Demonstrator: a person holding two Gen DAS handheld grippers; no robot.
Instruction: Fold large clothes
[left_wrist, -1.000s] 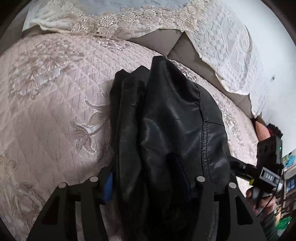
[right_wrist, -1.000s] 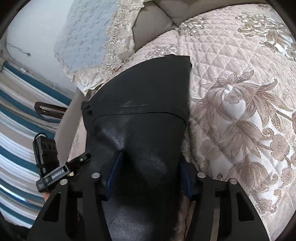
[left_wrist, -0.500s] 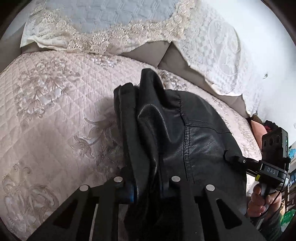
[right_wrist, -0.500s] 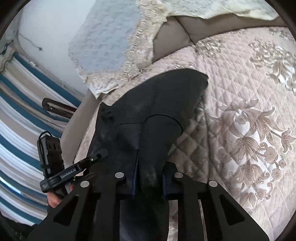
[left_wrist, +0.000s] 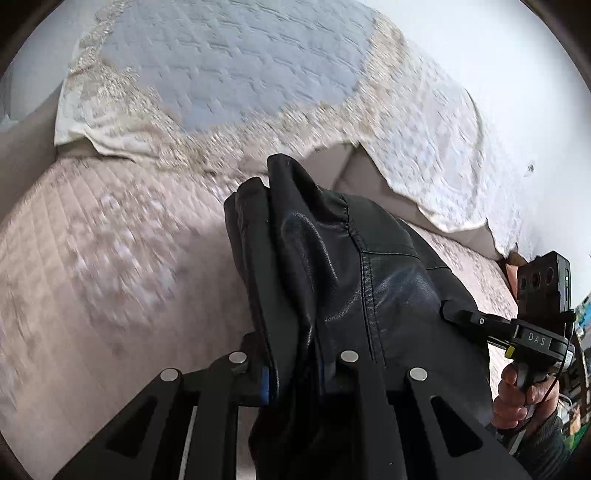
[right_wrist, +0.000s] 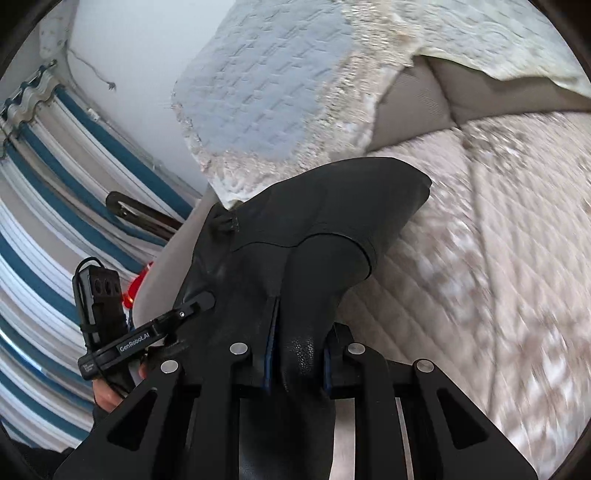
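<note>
A black leather jacket (left_wrist: 332, 273) is folded into a thick bundle and held up above the quilted beige sofa seat (left_wrist: 96, 266). My left gripper (left_wrist: 293, 376) is shut on one end of the jacket, its blue pads pressing the bunched layers. My right gripper (right_wrist: 295, 373) is shut on the other end of the jacket (right_wrist: 317, 221), which bulges between its fingers. Each gripper shows in the other's view: the right one at the far right (left_wrist: 454, 314), the left one at the left (right_wrist: 199, 301), both clamped on the jacket's edge.
Lace-trimmed blue-grey covers (left_wrist: 229, 74) drape the sofa back behind the jacket. A white wall (left_wrist: 517, 74) is at the right. Blue-and-white striped curtains (right_wrist: 44, 206) and a dark wooden armrest (right_wrist: 140, 214) lie to the left in the right wrist view.
Both grippers closed on the jacket's ends, then lifted it off the seat. The views now tilt up toward the sofa back, with motion blur.
</note>
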